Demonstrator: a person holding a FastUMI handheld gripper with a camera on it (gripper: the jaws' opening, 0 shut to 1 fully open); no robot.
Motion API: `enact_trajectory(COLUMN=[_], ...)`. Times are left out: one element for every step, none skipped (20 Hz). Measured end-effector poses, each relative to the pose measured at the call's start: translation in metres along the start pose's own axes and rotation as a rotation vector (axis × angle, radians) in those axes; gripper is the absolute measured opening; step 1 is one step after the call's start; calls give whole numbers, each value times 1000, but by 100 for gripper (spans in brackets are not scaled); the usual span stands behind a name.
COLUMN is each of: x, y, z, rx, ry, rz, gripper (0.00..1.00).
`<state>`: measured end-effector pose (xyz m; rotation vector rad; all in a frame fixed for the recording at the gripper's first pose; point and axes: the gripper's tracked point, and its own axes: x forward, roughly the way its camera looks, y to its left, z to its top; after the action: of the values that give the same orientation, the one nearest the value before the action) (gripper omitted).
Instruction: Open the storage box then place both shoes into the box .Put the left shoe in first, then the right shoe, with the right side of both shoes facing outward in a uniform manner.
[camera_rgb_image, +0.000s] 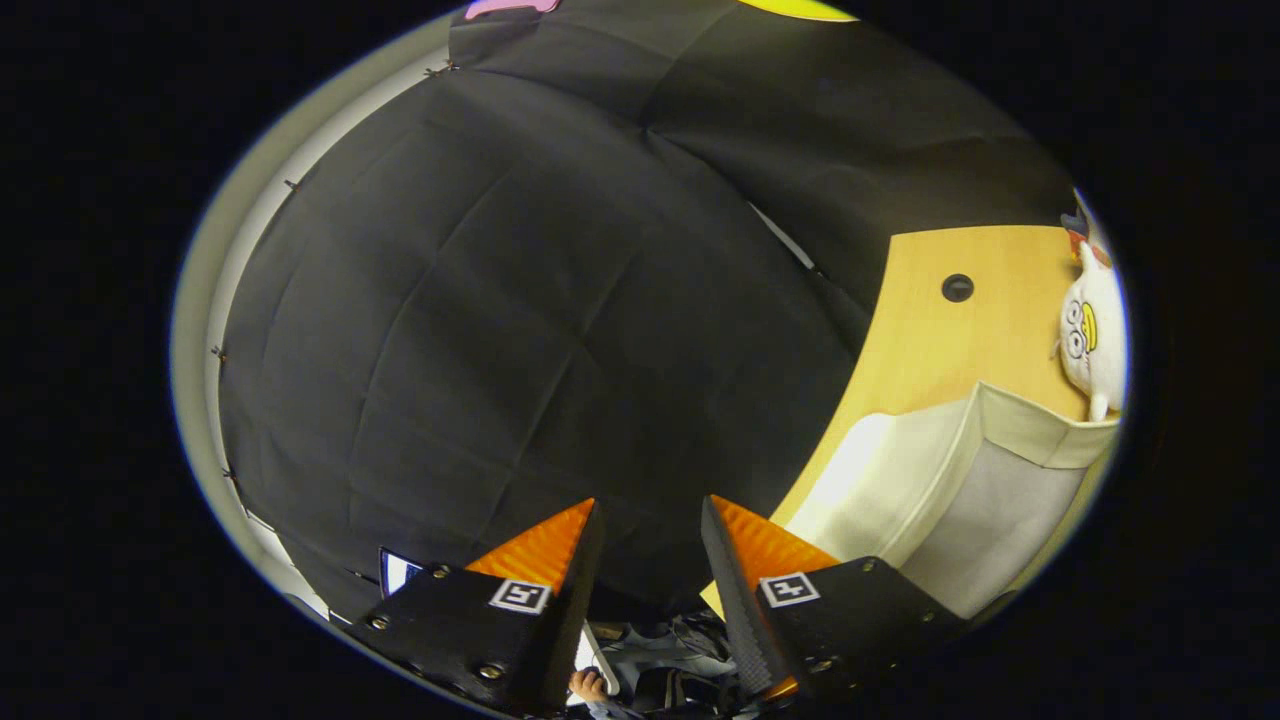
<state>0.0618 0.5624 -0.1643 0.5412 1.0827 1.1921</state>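
The gripper (650, 520), jaws parted and empty, faces the wall beside the box (960, 490), which looks light and stiff: grip its lid edge.

tabletop (935, 345): pale wood, with a round dark hole in it | on it: pale storage box (960, 480), nearer wall just beyond the right finger of the parted, empty tongs (650, 520) | beyond the box: white plush toy (1092, 335) on the wood
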Motion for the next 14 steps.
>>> enact_trajectory(x=[-9,-20,-29,-39,-51,-62,-75,-87,-98,-111,-123,-144,-153,-166], y=[-6,-13,-18,-24,-29,-35,-43,-49,-54,-60,-70,-75,-81,-90], z=[-3,-4,-4,-5,-7,-8,-11,-13,-14,-16,-21,-20,-23,-24], rx=[5,12,21,26,28,26,18,11,0,-8,-15,-24,-35,-44], ry=[1,-7,-17,-26,-41,-52,-59,-69,-79,-90,-100,-111,-124,-133], rz=[-21,-36,-48,-58,-63,-78,-96,-116,-138,-147,-175,-204,-222,-251], gripper=[64,67,70,71,71,71,71,71,72,73,78,96,96,96])
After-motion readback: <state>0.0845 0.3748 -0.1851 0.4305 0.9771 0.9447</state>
